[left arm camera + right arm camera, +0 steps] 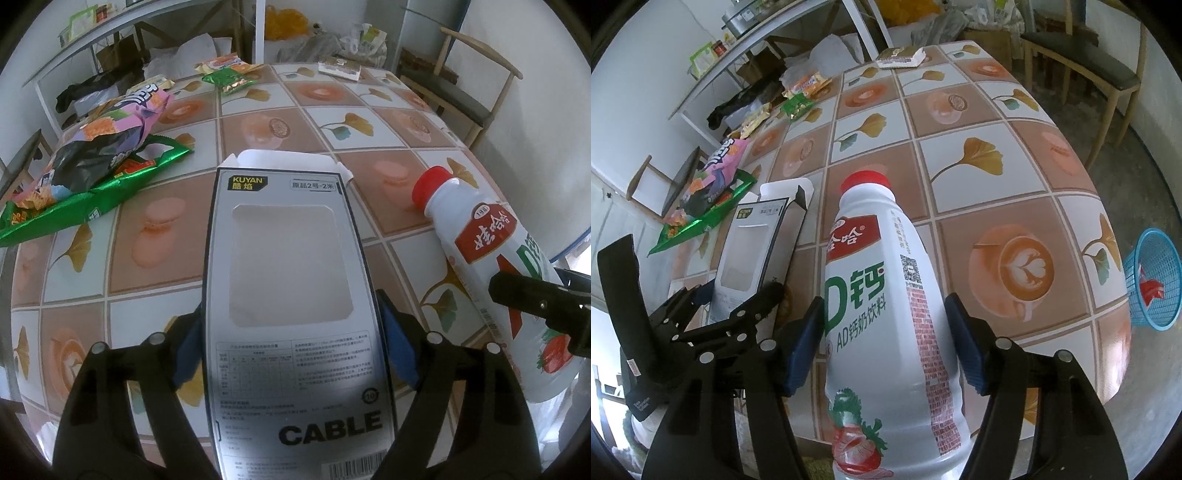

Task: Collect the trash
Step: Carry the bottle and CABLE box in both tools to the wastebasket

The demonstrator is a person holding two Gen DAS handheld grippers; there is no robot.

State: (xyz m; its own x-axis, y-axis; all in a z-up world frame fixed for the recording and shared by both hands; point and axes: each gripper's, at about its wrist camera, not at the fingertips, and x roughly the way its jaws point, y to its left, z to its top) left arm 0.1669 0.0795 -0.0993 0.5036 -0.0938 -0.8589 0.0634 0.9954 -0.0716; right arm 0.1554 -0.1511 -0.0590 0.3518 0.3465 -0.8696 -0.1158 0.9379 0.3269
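Observation:
A flat grey cable box with a cut-out window and an open top flap sits between the blue pads of my left gripper, which is shut on its two long edges. The box is tilted up over the near left part of the tiled table. A white drink bottle with a red cap and a strawberry label is held by my right gripper, pads against its sides, cap pointing away. In the left wrist view the bottle hangs at the right with one black finger on it.
Crumpled snack bags lie at the table's left edge, more wrappers at the far left, and a small flat box at the far edge. A blue mesh basket stands on the floor at the right. A wooden chair is beyond the table.

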